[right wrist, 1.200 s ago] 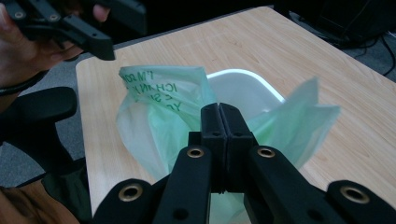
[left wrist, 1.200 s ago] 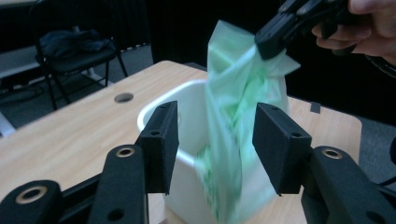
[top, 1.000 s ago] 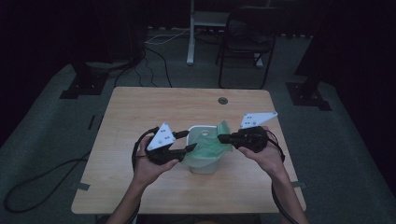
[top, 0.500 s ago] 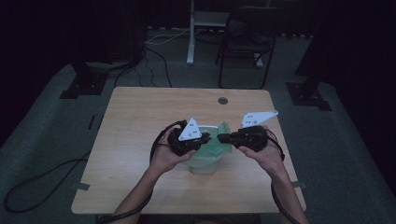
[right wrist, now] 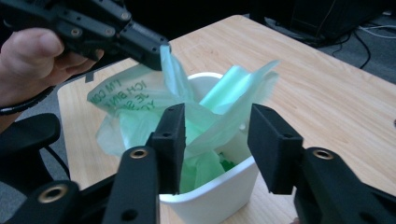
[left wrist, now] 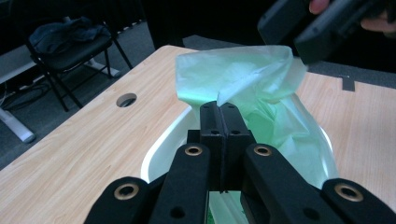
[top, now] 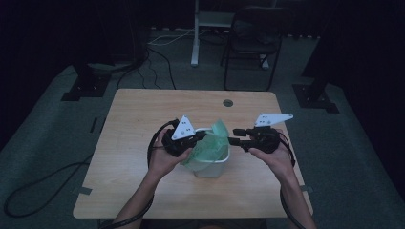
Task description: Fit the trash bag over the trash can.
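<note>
**Left jaws pinch the bag, right jaws let go**

A white bin [top: 210, 164] stands near the middle of the counter [top: 133, 124], a little toward the person's edge. A thin green bag [top: 215, 143] sits inside it, its loose top rising above the rim and draping over the bin's left wall in the high view.

The left gripper [top: 199, 137] is held level over the bin's left rim. In the left gripper view its jaws are pressed together, with an edge of the bag [left wrist: 243, 88] caught at their tips; the film fans out above and beyond them. The right gripper view shows the same pinch from the other side: the left gripper [right wrist: 156, 53] holds a strip of the bag pulled up from the bin [right wrist: 219, 196].

The right gripper [top: 234, 137] is level just beside the bin's right rim, pointing at the left one. Its jaws have just been opening and stand apart. The right gripper view [right wrist: 215, 140] shows folds of the bag [right wrist: 210, 116] in the gap between them; whether the film touches the left pad cannot be told, but neither pad presses on it.

Dark print marks the bag's side facing the person.
</note>
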`<state>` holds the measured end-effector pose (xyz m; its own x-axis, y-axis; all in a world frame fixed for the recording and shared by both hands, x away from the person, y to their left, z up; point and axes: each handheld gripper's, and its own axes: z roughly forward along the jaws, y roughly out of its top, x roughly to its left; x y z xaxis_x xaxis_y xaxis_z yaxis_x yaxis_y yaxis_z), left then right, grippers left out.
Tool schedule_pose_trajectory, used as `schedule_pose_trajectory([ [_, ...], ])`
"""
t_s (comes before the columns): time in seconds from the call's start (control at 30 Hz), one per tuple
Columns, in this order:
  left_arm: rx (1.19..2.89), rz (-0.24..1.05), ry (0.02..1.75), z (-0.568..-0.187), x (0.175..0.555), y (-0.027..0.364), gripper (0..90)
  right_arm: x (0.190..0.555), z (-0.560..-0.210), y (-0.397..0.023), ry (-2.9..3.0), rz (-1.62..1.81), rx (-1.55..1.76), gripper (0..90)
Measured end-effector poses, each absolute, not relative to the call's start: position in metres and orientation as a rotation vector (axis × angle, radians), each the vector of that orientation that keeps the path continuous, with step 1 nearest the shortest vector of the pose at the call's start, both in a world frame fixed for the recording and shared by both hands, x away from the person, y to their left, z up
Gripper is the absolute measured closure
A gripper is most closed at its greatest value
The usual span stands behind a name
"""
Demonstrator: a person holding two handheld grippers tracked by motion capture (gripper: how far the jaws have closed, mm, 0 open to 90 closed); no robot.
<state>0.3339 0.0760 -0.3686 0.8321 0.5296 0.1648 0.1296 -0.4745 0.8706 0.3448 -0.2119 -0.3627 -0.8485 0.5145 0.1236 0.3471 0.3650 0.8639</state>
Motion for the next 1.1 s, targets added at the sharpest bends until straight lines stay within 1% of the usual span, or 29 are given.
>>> schedule_pose_trajectory([
  [0.3, 1.985, 0.532, 0.531, -0.364, 0.335, 0.081, 90.0, 0.346, -0.375, -0.201, 2.506, 1.502, 0.799, 43.3],
  [0.5, 1.947, 0.537, 0.539, -0.360, 0.331, 0.082, 90.0, 0.352, -0.383, -0.188, 2.545, 1.498, 0.822, 42.1],
  [0.6, 1.933, 0.533, 0.541, -0.359, 0.330, 0.082, 90.0, 0.354, -0.383, -0.184, 2.543, 1.508, 0.820, 43.4],
  [0.63, 1.925, 0.533, 0.543, -0.359, 0.330, 0.082, 90.0, 0.354, -0.383, -0.183, 2.541, 1.510, 0.821, 46.2],
  [0.77, 1.908, 0.535, 0.560, -0.358, 0.330, 0.085, 90.0, 0.355, -0.381, -0.182, 2.560, 1.502, 0.787, 72.4],
  [0.8, 1.904, 0.539, 0.568, -0.358, 0.331, 0.086, 90.0, 0.355, -0.381, -0.183, 2.560, 1.504, 0.779, 77.8],
  [0.87, 1.898, 0.544, 0.585, -0.358, 0.332, 0.089, 90.0, 0.355, -0.380, -0.185, 2.554, 1.499, 0.782, 85.7],
  [0.97, 1.877, 0.551, 0.629, -0.357, 0.334, 0.097, 90.0, 0.355, -0.380, -0.192, 2.536, 1.475, 0.801, 88.9],
  [1.1, 1.853, 0.556, 0.691, -0.360, 0.339, 0.108, 90.0, 0.354, -0.380, -0.207, 2.504, 1.483, 0.854, 89.2],
])
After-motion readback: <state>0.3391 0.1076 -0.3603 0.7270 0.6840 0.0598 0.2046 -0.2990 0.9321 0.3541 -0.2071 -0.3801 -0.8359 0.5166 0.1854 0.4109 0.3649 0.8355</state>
